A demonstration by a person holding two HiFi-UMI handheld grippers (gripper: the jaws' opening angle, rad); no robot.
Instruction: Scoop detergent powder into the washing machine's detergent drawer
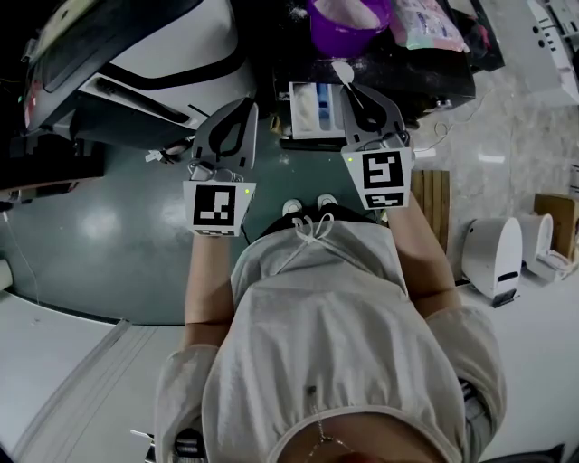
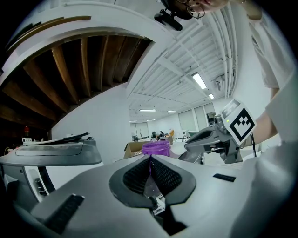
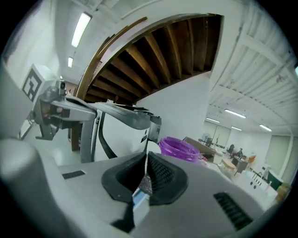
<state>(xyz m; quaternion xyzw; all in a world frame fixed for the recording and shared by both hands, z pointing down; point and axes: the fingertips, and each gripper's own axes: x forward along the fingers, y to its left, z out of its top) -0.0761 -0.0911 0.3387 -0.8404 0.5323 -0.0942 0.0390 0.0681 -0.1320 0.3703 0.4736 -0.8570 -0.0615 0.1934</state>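
Head view shows the detergent drawer (image 1: 291, 113) pulled out towards the person, with white powder in its left compartment and a blue compartment beside that. The right gripper (image 1: 362, 98) hangs at the drawer's right edge, its jaws clenched on the handle of a white scoop (image 1: 343, 70). The scoop's bowl sits at the drawer's far right corner, and whether it carries powder cannot be told. In the right gripper view the handle shows as a thin white strip pinched between the pads.

The left gripper (image 1: 243, 108) hovers just left of the drawer, jaws pressed together with nothing between them. Beyond the drawer stands a purple tub (image 1: 348, 25), with a pink-and-white bag (image 1: 425, 23) beside it. Left of the drawer is a white appliance (image 1: 172, 50) with a dark lid.
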